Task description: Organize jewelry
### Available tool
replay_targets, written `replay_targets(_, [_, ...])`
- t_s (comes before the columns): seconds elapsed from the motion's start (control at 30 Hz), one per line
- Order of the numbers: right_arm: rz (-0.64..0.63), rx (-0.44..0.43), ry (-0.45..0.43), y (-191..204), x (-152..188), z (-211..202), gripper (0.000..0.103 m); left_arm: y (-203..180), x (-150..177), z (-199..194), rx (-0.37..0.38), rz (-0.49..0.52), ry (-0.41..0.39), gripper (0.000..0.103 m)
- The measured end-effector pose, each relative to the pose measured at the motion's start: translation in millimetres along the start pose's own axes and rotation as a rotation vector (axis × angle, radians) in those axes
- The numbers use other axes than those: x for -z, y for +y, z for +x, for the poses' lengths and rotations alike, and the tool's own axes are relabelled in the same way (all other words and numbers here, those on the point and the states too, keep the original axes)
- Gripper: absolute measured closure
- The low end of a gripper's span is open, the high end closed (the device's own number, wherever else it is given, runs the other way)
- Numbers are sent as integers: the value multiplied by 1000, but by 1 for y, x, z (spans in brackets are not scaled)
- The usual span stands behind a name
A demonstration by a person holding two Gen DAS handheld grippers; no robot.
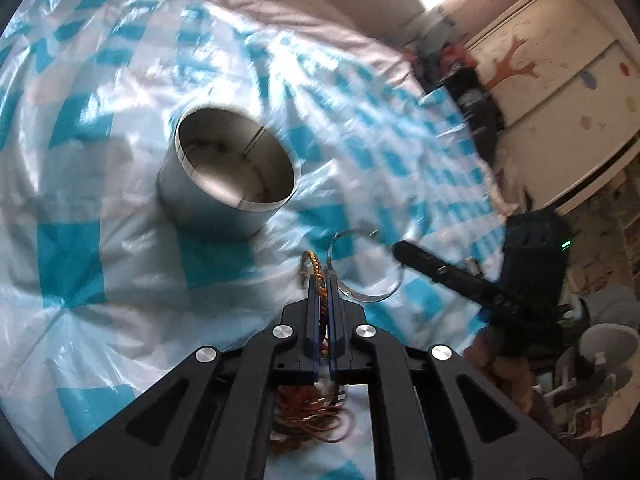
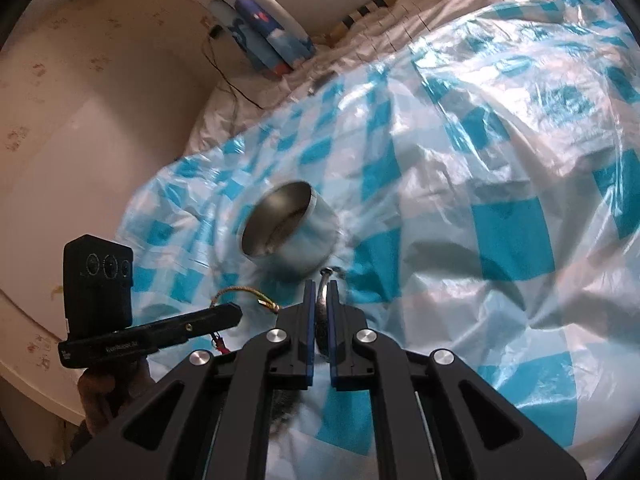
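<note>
A round steel tin stands open on the blue-and-white checked plastic sheet; it also shows in the right wrist view. My left gripper is shut on a braided orange-and-gold bangle, held near the tin's right front. My right gripper is shut on a silver bangle, just in front of the tin. The silver bangle and the right gripper show in the left view, the braided bangle and left gripper in the right view.
The sheet lies over a rumpled white bed cover. A white cupboard with stickers stands past the bed's right edge. A wall and a cable are on the left. A heap of orange bangles lies under the left gripper.
</note>
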State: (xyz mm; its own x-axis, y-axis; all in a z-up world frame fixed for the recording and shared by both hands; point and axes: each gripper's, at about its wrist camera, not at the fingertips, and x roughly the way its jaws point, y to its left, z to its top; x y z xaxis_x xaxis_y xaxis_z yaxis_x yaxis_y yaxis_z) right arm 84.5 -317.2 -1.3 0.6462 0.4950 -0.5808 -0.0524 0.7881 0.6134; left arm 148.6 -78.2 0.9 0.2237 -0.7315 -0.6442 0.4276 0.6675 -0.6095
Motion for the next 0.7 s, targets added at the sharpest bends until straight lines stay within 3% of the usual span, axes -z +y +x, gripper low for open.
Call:
replay_targets(0.17, [5, -18, -27, 0, -4, -5, 103, -2, -15, -20, 36, -7, -63, 100])
replay_targets(0.3, [8, -9, 47, -2, -2, 6, 102, 4, -15, -26, 20, -9, -66, 100])
replay_targets(0.47, [-97, 236, 139, 5, 9, 26, 102, 5, -9, -21, -8, 8, -44, 100])
replay_targets(0.6, [-121, 341, 192, -1, 16, 39, 100, 19, -8, -14, -133, -8, -11, 100])
replay_targets(0.63, [-127, 343, 197, -1, 17, 40, 92, 25, -7, -12, -155, -18, 2, 99])
replay_targets(0.67, [-137, 357, 204, 0, 18, 43, 59, 33, -7, -8, -192, -37, 18, 98])
replay_targets(0.7, [-155, 354, 208, 2, 20, 45, 47, 38, -7, -7, -206, -48, 24, 96])
